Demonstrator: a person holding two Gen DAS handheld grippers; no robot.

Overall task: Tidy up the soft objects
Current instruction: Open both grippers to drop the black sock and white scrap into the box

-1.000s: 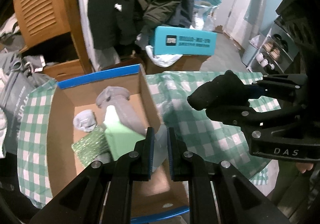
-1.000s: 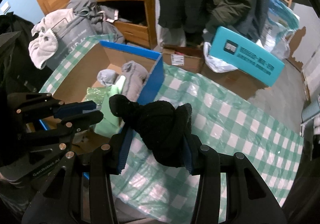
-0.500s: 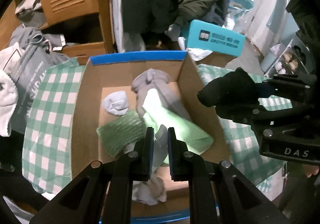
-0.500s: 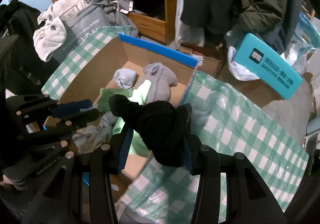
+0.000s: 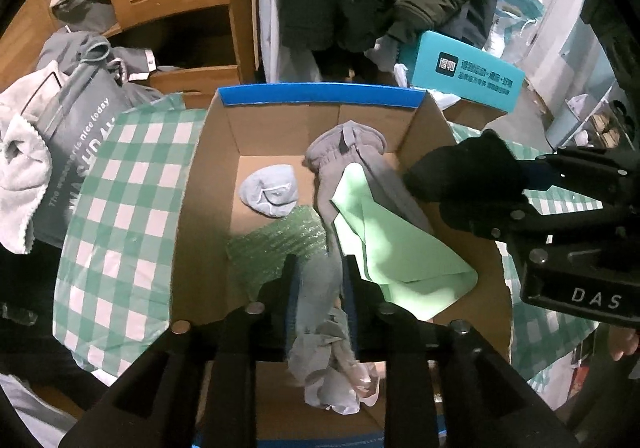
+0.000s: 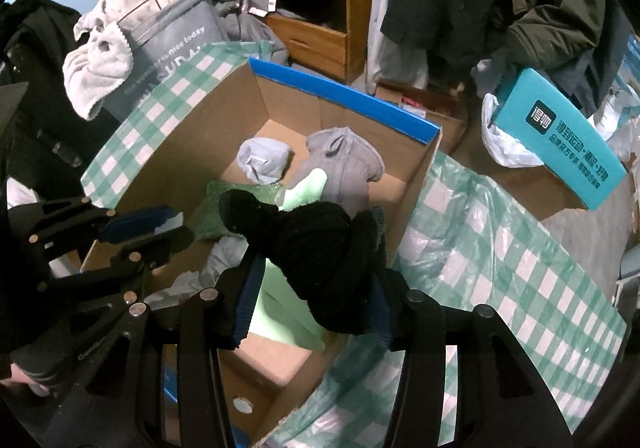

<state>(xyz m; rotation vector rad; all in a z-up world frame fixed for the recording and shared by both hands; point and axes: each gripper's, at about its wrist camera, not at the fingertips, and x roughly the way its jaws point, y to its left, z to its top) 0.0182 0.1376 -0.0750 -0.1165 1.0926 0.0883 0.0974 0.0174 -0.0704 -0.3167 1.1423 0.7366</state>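
Left wrist view: a cardboard box (image 5: pixel 200 208) with a blue rim stands on a desk (image 5: pixel 120 208) under a green-checked cloth.
Outside the box, left: a grey bag (image 5: pixel 76 128) with a white towel (image 5: pixel 20 176) draped on it, beside the desk and not in the box.
Box, left part: a rolled pale-blue sock (image 5: pixel 270 190) and a green bubble-wrap sheet (image 5: pixel 272 244) lie on the floor of the box.
Left tool (image 5: pixel 318 280): clamped on a light grey cloth (image 5: pixel 332 360), which hangs from the fingers over the near part of the box, its lower end bunched low inside; whether it touches the floor I cannot tell.
Box, right part: a grey fleece piece (image 5: pixel 348 156) with a pale green cloth (image 5: pixel 392 244) lying over it.
Right tool (image 6: pixel 316 288): clamped on a black knitted piece (image 6: pixel 316 248), held above the right wall of the box, not yet inside.
Right of the box: the checked desk cloth looks bare in the right wrist view; a teal carton (image 6: pixel 560 144) sits beyond the desk.
Done, as I judge: four soft things are already in the box.
Left to do: let go of the grey cloth, carry the black piece over the wall and drop it in; the towel may also belong.
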